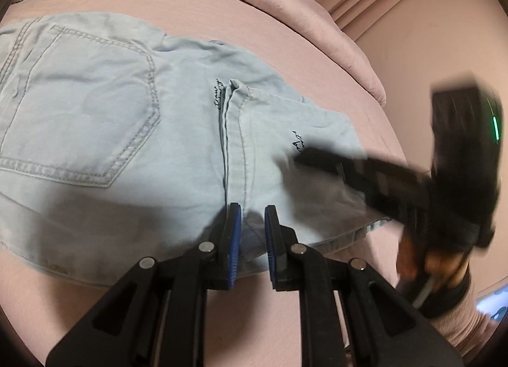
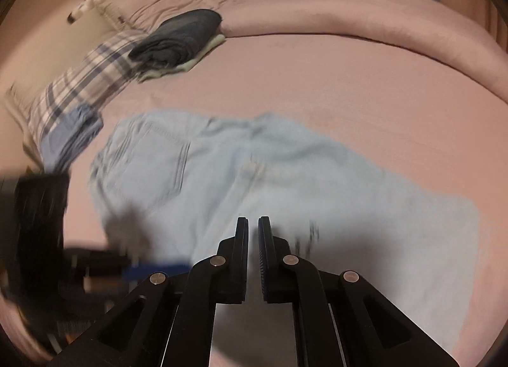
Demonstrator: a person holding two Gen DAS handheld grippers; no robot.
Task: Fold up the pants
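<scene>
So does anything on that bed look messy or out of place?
Mostly tidy. The light blue pants lie folded on the pink sheet, slightly rumpled, with one hem puckered along the fold. Nothing looks spilled or damaged.

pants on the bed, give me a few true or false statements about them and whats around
1. The pants are light blue. True.
2. A back pocket faces up. True.
3. They lie on a green sheet. False: the sheet is pink.
4. The left claw stands wide open. False: its jaws are nearly together, at the pants' near edge.
5. A dark folded garment sits further back on the bed. True.
</scene>
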